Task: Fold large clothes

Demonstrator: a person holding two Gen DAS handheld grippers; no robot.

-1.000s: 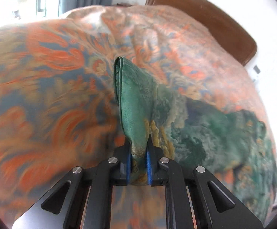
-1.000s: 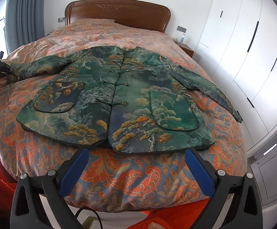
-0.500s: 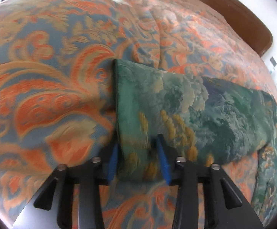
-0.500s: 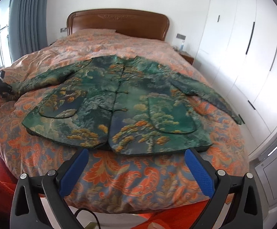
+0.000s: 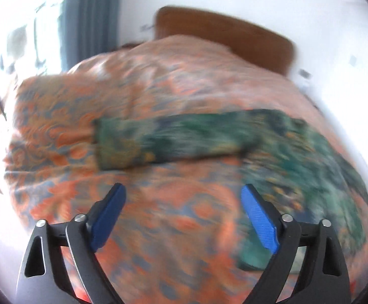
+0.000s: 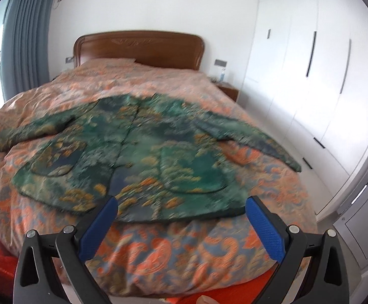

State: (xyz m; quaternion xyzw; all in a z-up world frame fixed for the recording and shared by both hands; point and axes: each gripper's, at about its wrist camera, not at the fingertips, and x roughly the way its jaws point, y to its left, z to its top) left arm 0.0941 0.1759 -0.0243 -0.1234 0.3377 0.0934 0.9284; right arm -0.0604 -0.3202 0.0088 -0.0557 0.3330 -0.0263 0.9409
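A green brocade jacket [image 6: 138, 157] lies face up and spread flat on the orange paisley duvet [image 6: 174, 250] of the bed, its buttoned front uppermost, both sleeves laid outward and the hem toward the foot of the bed. The left gripper [image 5: 182, 215] hovers over the duvet with its blue fingers [image 5: 108, 216] spread wide and nothing between them; the left sleeve [image 5: 168, 139] lies flat ahead of it, apart from the pads. The right gripper [image 6: 181, 225] hangs above the hem, fingers equally wide apart and empty. No fold looks started, so the risks lie in the first grasp. The brocade appears stiff and slick, and a shallow pinch at the cuff could slip out mid-swing and let the sleeve drop crooked across the chest. A deep bite could catch the duvet along with the jacket, dragging the bedding up and shifting the whole garment. The right sleeve [image 6: 254, 139] runs toward the mattress edge, and a tug on the body could slide it over the side. Both views are smeared by motion, so judging the cuff's edge is unreliable just now.
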